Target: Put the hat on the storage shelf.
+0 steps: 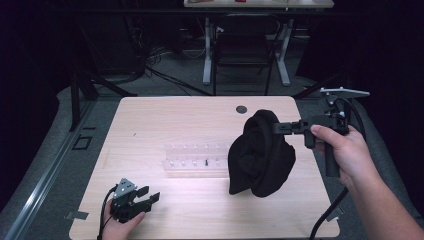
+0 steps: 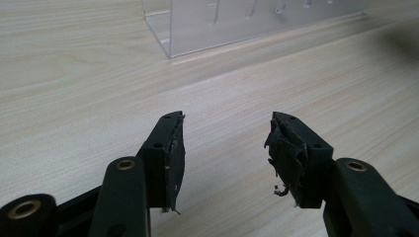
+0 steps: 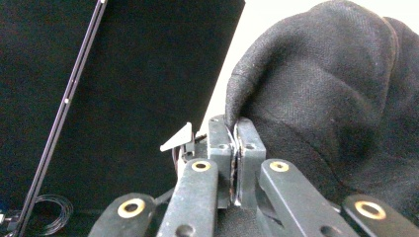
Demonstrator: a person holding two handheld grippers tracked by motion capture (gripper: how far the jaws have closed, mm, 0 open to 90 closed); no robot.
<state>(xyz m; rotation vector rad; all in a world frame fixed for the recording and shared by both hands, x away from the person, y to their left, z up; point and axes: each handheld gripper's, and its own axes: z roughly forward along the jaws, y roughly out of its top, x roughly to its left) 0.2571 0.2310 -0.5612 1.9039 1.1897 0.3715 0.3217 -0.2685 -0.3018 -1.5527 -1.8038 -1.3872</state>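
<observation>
Black cloth point(image 1: 260, 155) hangs bunched above table's point(image 1: 150, 125) right half, about 3 o'clock from centre, lower folds near or brushing wood; cannot tell which. Right gripper point(image 1: 280, 128) pinches top edge, jaws clamped on thin fold of fabric. Risk: grip on small hem only, so cloth could slip free under own weight. Clear rack point(image 1: 195, 156) sits at cloth's 9 o'clock; swinging folds could snag pegs. Left gripper point(image 1: 150, 196) rests at 7 o'clock, jaws apart, empty.
</observation>
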